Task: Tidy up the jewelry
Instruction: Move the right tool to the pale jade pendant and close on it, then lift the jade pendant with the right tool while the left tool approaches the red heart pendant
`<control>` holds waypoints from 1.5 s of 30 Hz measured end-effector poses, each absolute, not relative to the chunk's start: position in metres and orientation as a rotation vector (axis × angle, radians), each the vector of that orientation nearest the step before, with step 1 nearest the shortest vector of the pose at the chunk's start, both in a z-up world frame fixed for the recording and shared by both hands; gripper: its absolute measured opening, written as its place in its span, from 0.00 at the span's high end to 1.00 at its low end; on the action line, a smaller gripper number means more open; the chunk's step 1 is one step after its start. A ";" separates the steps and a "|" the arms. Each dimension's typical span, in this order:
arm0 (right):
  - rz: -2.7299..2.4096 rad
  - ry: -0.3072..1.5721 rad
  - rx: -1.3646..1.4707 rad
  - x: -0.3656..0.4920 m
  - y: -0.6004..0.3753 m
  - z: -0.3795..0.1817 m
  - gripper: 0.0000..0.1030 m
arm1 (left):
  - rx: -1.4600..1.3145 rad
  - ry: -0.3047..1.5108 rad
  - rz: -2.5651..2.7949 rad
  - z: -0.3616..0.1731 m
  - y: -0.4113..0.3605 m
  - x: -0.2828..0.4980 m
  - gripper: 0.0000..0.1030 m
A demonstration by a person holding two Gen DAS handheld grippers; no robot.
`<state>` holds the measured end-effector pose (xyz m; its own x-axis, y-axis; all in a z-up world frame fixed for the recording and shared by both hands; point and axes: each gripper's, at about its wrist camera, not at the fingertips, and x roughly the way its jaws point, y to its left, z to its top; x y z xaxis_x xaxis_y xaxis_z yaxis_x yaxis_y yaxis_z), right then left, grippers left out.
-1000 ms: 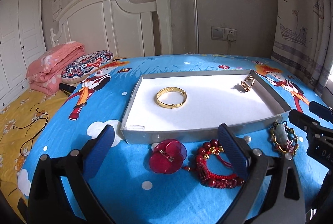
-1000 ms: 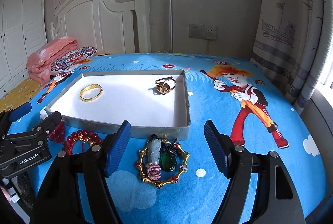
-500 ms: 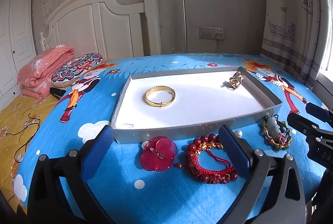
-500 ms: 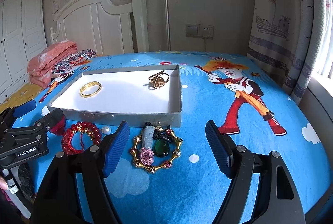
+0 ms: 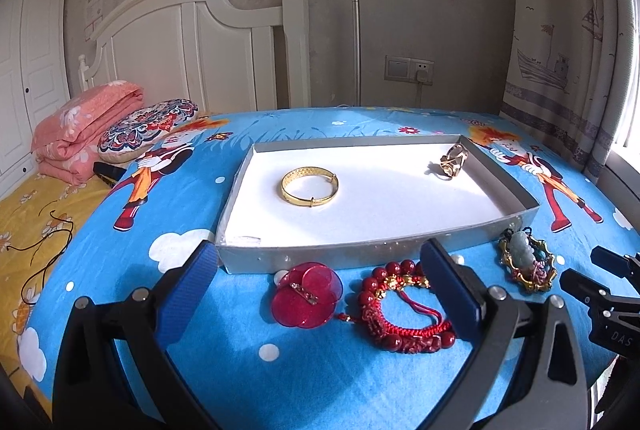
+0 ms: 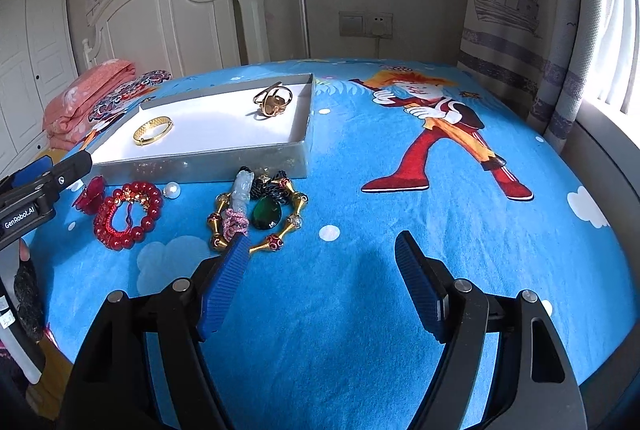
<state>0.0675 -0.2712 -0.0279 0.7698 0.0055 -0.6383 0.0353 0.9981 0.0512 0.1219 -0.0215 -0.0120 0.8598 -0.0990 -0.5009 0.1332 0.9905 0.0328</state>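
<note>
Right tool [image 6: 320,282] gaping (nothing between), left tool [image 5: 320,282] likewise, jade necklace [image 6: 256,214] beside tray [image 6: 240,166]

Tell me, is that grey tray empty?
No. The grey tray holds a gold bangle and a gold ring on its white floor.

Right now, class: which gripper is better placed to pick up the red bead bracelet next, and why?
Left. The left gripper hangs open with the red bead bracelet partly between its fingers; the right gripper sits open beside the gold-framed pendant, farther away.
</note>
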 end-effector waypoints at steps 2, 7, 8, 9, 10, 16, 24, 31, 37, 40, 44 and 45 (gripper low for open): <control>0.003 0.696 0.054 0.068 -0.265 -0.027 0.30 | 0.065 0.522 -0.121 -0.012 -0.021 0.121 0.05; 0.031 0.720 0.005 0.075 -0.243 -0.028 0.30 | 0.063 0.522 -0.125 -0.012 -0.020 0.121 0.05; 0.024 0.728 -0.001 0.078 -0.241 -0.028 0.30 | 0.063 0.520 -0.126 -0.012 -0.020 0.121 0.05; 0.018 0.731 -0.006 0.081 -0.240 -0.028 0.30 | 0.063 0.518 -0.128 -0.012 -0.020 0.120 0.05; 0.018 0.729 -0.009 0.082 -0.238 -0.026 0.30 | 0.062 0.516 -0.129 -0.012 -0.020 0.120 0.05; 0.031 0.718 -0.066 0.099 -0.226 -0.014 0.49 | 0.056 0.509 -0.131 -0.011 -0.019 0.118 0.05; 0.050 0.792 -0.094 0.121 -0.218 -0.022 0.83 | 0.037 0.501 -0.144 -0.009 -0.016 0.116 0.05; 0.056 0.820 -0.206 0.125 -0.199 -0.029 0.84 | 0.041 0.509 -0.166 -0.010 -0.018 0.117 0.05; 0.079 0.833 -0.161 0.127 -0.206 -0.029 0.84 | 0.042 0.514 -0.167 -0.011 -0.019 0.117 0.05; 0.071 0.815 -0.168 0.124 -0.206 -0.029 0.86 | 0.046 0.515 -0.164 -0.010 -0.020 0.116 0.05; 0.061 0.747 -0.122 0.116 -0.213 -0.021 0.88 | 0.043 0.515 -0.170 -0.009 -0.018 0.110 0.05; 0.059 0.731 -0.100 0.115 -0.217 -0.019 0.88 | 0.042 0.523 -0.174 -0.009 -0.018 0.108 0.05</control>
<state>0.1145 -0.2167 -0.0186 0.7434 0.0188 -0.6685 -0.0888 0.9935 -0.0707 0.1082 -0.0182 -0.0092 0.8519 -0.1550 -0.5003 0.1763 0.9843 -0.0047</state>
